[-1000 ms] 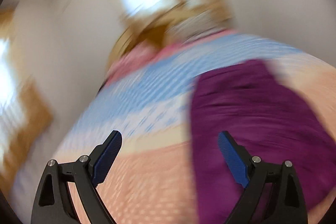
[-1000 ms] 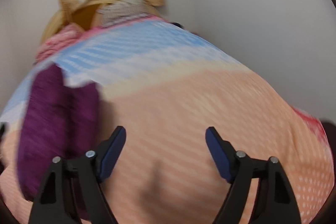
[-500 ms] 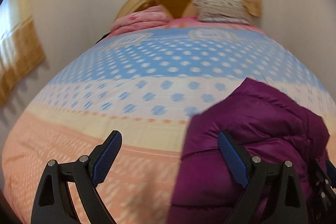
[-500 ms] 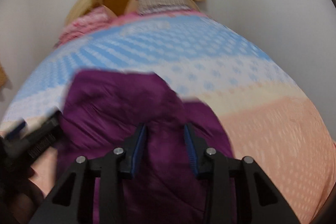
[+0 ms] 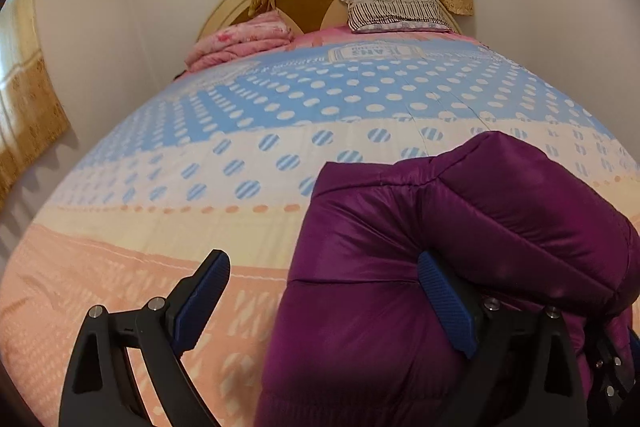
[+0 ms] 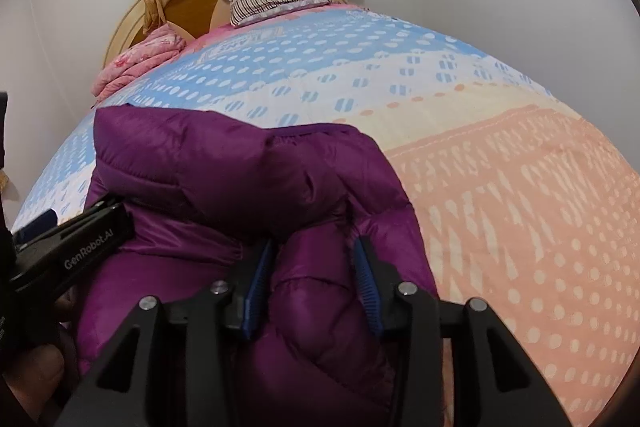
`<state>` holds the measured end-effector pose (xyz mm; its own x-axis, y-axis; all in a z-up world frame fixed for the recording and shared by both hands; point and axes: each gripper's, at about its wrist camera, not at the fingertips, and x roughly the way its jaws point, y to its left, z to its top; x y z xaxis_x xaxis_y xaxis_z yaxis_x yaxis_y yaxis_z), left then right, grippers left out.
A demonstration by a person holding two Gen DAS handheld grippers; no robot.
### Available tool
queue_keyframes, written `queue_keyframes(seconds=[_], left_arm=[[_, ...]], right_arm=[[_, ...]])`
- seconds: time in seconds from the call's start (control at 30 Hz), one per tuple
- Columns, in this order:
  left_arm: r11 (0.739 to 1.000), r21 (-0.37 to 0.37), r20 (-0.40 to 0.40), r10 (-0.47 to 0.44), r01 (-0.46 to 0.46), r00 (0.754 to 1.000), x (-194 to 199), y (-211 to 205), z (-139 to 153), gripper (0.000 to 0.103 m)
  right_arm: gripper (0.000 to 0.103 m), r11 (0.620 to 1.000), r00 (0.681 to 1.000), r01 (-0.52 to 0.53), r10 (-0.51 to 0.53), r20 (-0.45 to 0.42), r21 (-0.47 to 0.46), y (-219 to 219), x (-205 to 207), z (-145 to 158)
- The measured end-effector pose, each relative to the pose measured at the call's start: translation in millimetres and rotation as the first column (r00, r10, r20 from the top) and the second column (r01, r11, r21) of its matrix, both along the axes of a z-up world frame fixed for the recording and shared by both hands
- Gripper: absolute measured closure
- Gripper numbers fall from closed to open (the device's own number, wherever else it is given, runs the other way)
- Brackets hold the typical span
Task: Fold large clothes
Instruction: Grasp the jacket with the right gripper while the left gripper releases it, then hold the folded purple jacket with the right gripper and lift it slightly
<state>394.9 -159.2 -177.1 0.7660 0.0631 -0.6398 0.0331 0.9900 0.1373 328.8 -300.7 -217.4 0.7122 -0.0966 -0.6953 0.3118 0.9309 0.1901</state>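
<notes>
My right tool (image 6: 310, 283), its jaws having just closed in, clenches a puffy fold of the shiny purple quilted jacket (image 6: 224, 167), which lies bunched on the peach, cream and blue dotted bed cover (image 5: 200, 163) near the foot of the bed. My left tool (image 5: 320, 303) stands released, jaws wide, its right pad against the jacket's left edge and its left pad over bare cover.
</notes>
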Motion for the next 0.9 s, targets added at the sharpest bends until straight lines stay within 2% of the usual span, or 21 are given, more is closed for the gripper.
queue_keyframes(seconds=[0.9], left_arm=[[0.999,0.031,-0.041,-0.015,0.017,0.999,7.4,-9.7,-14.8,0.007]], right_arm=[[0.057,1.0,0.999,0.009,-0.01,-0.041,-0.02,0.5,5.8,-10.6]])
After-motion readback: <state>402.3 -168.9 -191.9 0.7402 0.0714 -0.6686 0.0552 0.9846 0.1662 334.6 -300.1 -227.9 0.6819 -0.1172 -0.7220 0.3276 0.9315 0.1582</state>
